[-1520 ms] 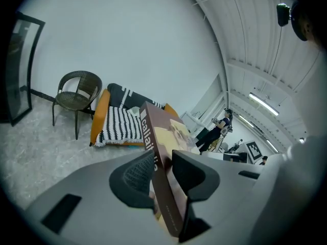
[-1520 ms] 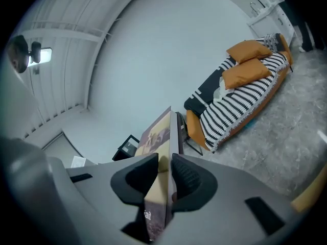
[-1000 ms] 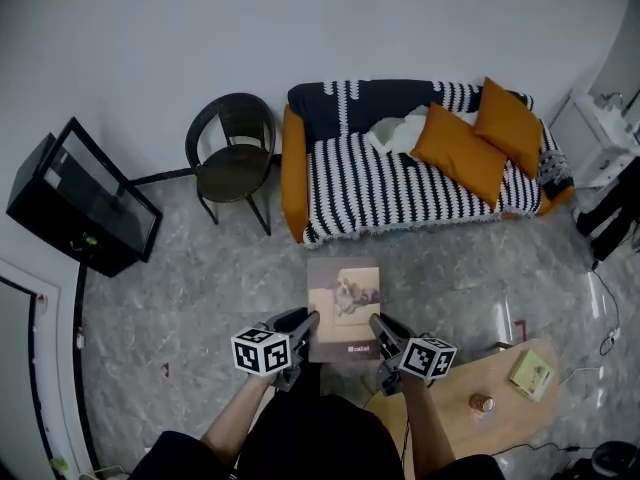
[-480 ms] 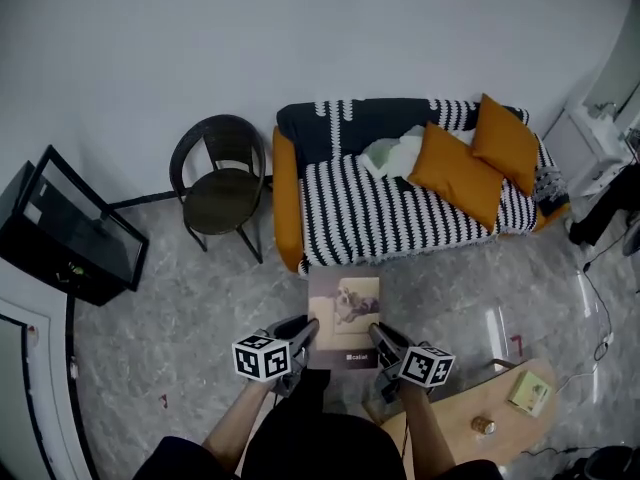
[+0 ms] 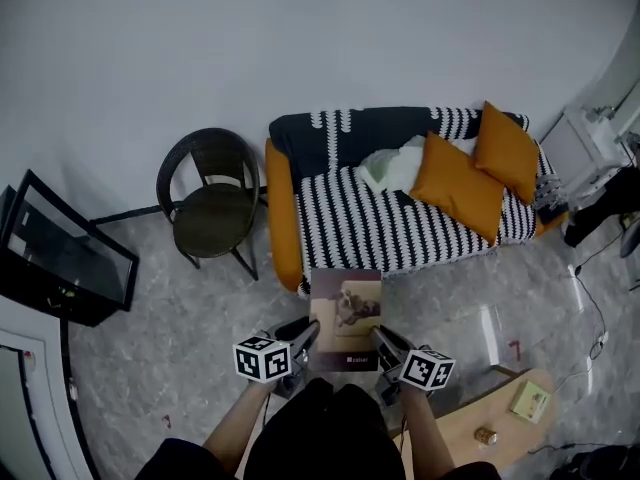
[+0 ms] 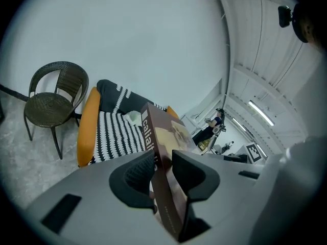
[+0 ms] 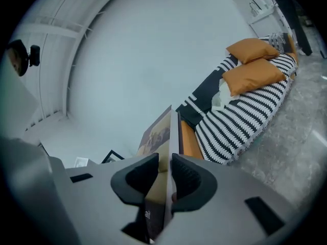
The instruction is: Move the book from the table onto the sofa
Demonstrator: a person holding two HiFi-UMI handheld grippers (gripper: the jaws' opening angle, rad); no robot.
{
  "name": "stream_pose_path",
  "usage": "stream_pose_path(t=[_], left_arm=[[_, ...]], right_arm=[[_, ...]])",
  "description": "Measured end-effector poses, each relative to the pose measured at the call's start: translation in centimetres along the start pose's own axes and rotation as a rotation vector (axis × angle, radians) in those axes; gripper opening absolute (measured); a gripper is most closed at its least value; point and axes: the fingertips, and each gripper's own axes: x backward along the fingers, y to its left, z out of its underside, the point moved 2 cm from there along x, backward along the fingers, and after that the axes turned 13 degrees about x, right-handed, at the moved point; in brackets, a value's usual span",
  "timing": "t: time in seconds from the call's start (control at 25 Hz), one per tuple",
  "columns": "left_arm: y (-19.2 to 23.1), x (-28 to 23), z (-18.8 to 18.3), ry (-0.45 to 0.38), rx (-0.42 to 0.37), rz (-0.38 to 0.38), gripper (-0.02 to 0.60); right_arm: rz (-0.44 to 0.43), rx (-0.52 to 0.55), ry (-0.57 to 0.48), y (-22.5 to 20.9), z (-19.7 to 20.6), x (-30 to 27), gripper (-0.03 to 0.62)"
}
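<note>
A person holds a brown book flat out in front, pinched between two hand-held grippers. The left gripper clamps the book's left edge and the right gripper clamps its right edge. Each gripper's own view shows both jaws pressed against the covers with the book between them.

White lettering runs along the book beside the left jaws and begins "calla"; the rest is hidden behind a jaw. A small white word sits at the near end of the cover, between the two grippers, too small to read from the head view. The cover has a tan picture panel whose subject is hard to make out.

Just beyond the grippers, at the book's far end, stands a sofa with black-and-white stripes and an orange arm. Two orange cushions and a pale cloth lie on it, ahead and to the right of the right gripper. A dark round chair stands ahead and to the left of the left gripper. A wooden table lies behind and to the right of the right gripper, cut off by the lower edge. On it are a small booklet, its print illegible, and a small round thing.
</note>
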Motion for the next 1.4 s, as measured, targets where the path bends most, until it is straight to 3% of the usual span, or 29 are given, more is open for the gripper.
stream_pose_path(t=[0.44, 1.0, 1.4], left_arm=[[2.5, -7.5, -6.6, 0.044, 0.003, -0.007, 0.118], [3.9, -22.9, -16.6, 0.087, 0.038, -0.068, 0.118], [6.5, -31.4, -22.1, 0.138, 0.011, -0.074, 0.118]], right_arm=[[0.016, -0.034, -0.005, -5.6, -5.5, -6.3, 0.098], [-0.008, -0.079, 0.018, -18.1, -17.1, -15.0, 0.098], [0.001, -0.128, -0.001, -25.0, -21.3, -20.5, 0.098]])
